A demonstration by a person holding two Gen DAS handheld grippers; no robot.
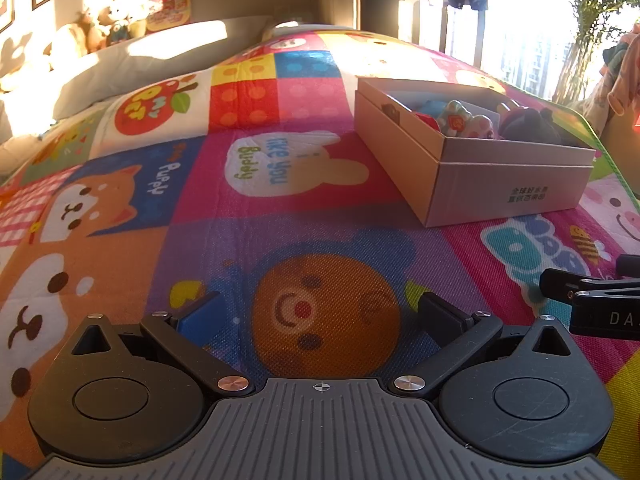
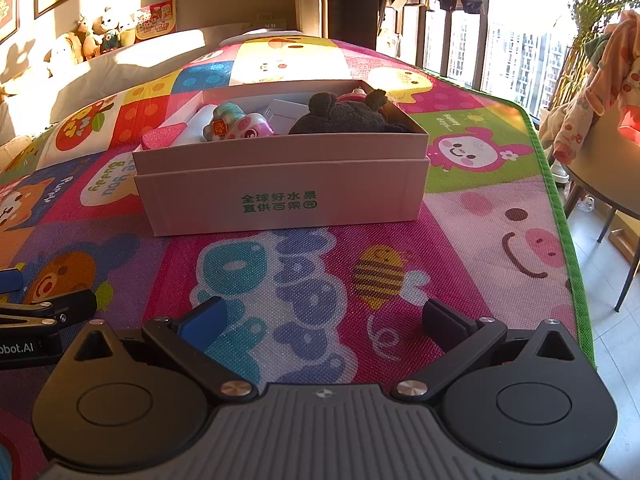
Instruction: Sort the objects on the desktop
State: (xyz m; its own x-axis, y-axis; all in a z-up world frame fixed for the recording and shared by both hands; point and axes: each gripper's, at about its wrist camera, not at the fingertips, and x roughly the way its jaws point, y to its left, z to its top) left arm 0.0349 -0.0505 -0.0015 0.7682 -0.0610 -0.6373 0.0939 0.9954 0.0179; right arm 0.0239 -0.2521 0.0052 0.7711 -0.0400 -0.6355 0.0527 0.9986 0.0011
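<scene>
A cardboard box (image 1: pixel 508 184) (image 2: pixel 280 184) with green print stands on the cartoon play mat (image 1: pixel 280 184) (image 2: pixel 480 216). Inside it lie a pastel pig toy (image 2: pixel 236 126) (image 1: pixel 466 120), a dark plush (image 2: pixel 344 118) (image 1: pixel 532 124), a white card (image 2: pixel 286 114) and a pink piece (image 2: pixel 162 138). My left gripper (image 1: pixel 320 312) is open low over the mat, to the left and in front of the box, nothing between its fingers. My right gripper (image 2: pixel 322 320) is open too, directly in front of the box, also with nothing in it. Each gripper shows at the other view's edge.
The mat's green edge (image 2: pixel 560 216) drops off at the right, with a round table (image 2: pixel 600 176) and floor beyond. Grey cushions (image 1: pixel 132 64) and plush toys (image 1: pixel 108 24) line the back left wall. Windows stand behind the box.
</scene>
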